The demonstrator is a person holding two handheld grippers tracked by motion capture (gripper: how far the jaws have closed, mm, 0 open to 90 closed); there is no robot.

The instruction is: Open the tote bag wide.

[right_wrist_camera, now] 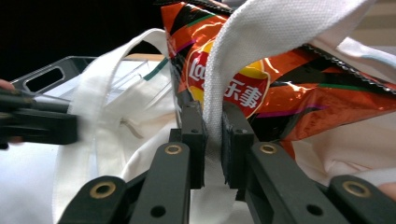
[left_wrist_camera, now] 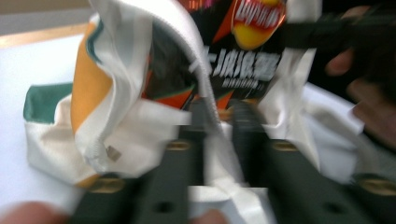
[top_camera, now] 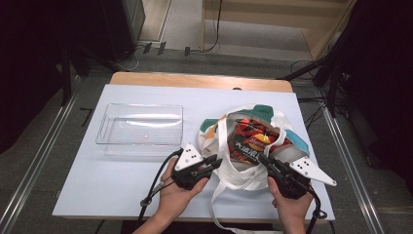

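A white tote bag [top_camera: 253,146] with green, orange and teal patches is lying on the counter [top_camera: 122,180], its mouth gaping open. Inside the bag, an orange and black crisp packet [top_camera: 253,139] is lying partly exposed. To the left of the bag, well apart from it, a clear plastic tray [top_camera: 140,125] is sitting with nothing visible in it. The left gripper [top_camera: 214,163] is pinching the bag's near left rim, its jaws pressed together on the white cloth. The right gripper [top_camera: 263,158] is pinching a white bag strap [right_wrist_camera: 224,93] at the bag's near right edge, the crisp packet just behind that strap.
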